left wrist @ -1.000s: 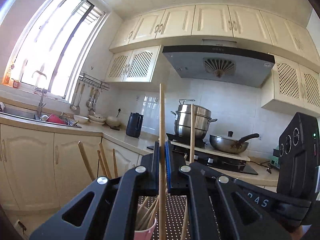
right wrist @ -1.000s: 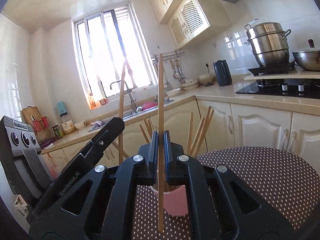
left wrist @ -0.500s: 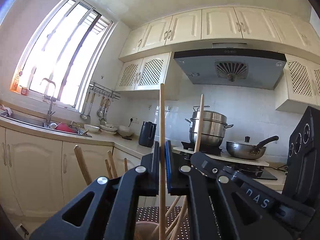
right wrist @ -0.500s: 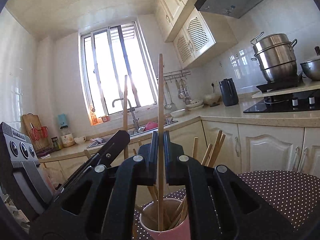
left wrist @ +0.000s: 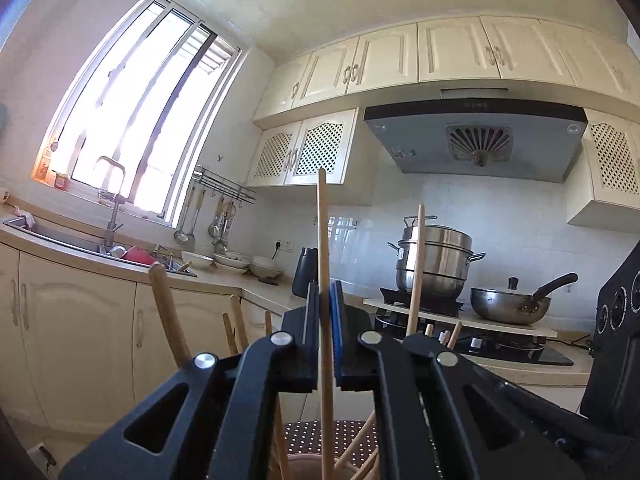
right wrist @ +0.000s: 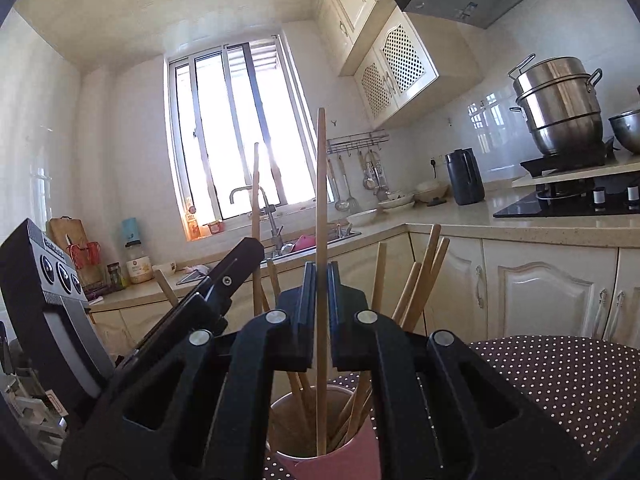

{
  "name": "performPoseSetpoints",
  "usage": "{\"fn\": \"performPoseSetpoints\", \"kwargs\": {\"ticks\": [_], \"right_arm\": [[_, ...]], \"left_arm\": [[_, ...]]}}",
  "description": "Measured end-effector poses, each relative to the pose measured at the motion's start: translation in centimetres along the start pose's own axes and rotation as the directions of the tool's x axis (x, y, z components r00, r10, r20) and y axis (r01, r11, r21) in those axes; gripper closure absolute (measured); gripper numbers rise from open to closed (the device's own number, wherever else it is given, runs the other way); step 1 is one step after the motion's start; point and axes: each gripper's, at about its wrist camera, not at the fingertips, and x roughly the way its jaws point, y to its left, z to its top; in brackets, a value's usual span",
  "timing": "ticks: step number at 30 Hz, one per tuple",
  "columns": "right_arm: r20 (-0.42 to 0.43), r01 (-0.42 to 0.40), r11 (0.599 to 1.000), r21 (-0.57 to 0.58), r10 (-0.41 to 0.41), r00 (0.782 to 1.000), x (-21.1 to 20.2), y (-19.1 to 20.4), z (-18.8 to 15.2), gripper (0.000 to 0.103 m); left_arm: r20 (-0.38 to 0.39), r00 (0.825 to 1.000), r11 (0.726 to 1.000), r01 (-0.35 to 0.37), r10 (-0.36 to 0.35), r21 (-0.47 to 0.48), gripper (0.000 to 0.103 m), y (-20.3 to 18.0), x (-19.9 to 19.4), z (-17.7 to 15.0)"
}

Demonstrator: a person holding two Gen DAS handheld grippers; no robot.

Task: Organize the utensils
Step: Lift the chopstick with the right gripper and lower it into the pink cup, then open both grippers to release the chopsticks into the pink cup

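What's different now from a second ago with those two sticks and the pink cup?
Both hands came down: the right gripper has lowered its chopstick tip into the pink cup, and the left gripper brought its chopstick down over the cup too. Nothing was let go; both fingers stay clamped, and the cup kept its place.

Pink cup [right wrist: 332, 462] base cut off; claw hides chopstick middles
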Motion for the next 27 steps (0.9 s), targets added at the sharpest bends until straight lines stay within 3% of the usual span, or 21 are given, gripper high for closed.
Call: {"fn": "performPoseSetpoints", "kwargs": {"ticks": [9, 27], "right_arm": [[-0.012, 0.003, 1.000, 0.005, -0.003, 1.000, -0.1, 0.2, -0.7, 0.097], [-0.079, 0.023, 1.000, 0.003, -0.023, 0.997, -1.2, 0.5, -2.3, 0.097]], "left_arm": [[-0.003, 1.000, 1.000, -0.003, 0.003, 0.008, 0.097, -0.1, 0.2, 0.3], [-0.172, 0.983, 0.993, -0.038, 0.057, 0.111, 0.095, 0.0, -0.6, -1.3]]}}
